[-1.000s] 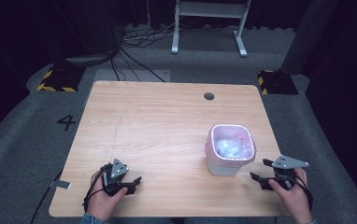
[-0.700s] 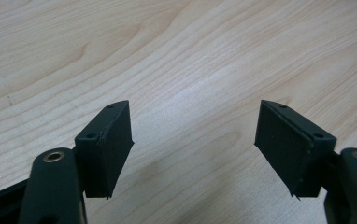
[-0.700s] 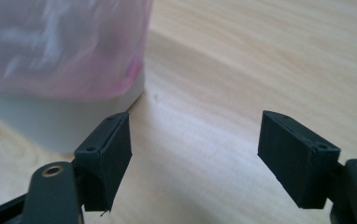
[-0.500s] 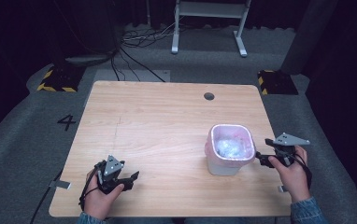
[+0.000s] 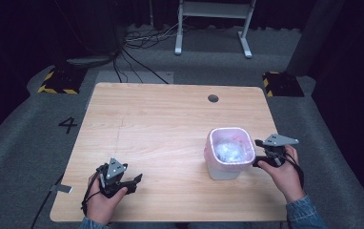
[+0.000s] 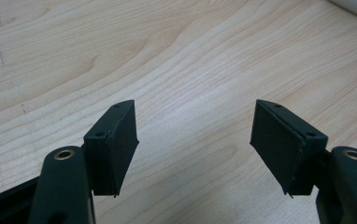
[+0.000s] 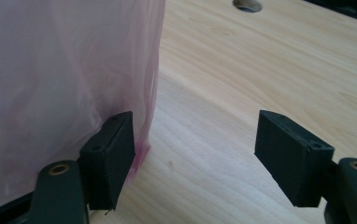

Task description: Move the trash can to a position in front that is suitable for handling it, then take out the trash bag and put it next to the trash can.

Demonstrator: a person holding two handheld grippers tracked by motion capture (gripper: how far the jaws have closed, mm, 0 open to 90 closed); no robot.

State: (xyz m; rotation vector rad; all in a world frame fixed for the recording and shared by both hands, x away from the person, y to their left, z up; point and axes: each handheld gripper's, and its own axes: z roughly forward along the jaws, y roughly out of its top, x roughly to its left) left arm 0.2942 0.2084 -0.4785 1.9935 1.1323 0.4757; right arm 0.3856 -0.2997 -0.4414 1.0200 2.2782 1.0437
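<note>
A small white bin (image 5: 223, 169) lined with a pink bag (image 5: 231, 136) stands right of centre on the wooden table (image 5: 170, 124), with crumpled pale material inside. My right gripper (image 5: 257, 161) is close to the bin's right side. Its jaws have just been closing but stand open, with bare table between them. In the right gripper view the pink bag (image 7: 64, 70) hangs just beyond my right gripper's (image 7: 195, 154) left jaw. My left gripper (image 5: 134, 183) rests near the front left of the table. Its jaws have narrowed slightly and remain open over bare wood, as the left gripper view shows (image 6: 195, 144).
A round cable hole (image 5: 213, 98) sits near the table's far edge. Beyond the table are a white metal stand (image 5: 213, 28), floor cables and two black-and-yellow striped blocks (image 5: 56, 82). A "4" (image 5: 68, 125) is marked on the floor at the left.
My right gripper has moved away from the table's front right edge, up to the bin's right side. My left gripper has hardly shifted.
</note>
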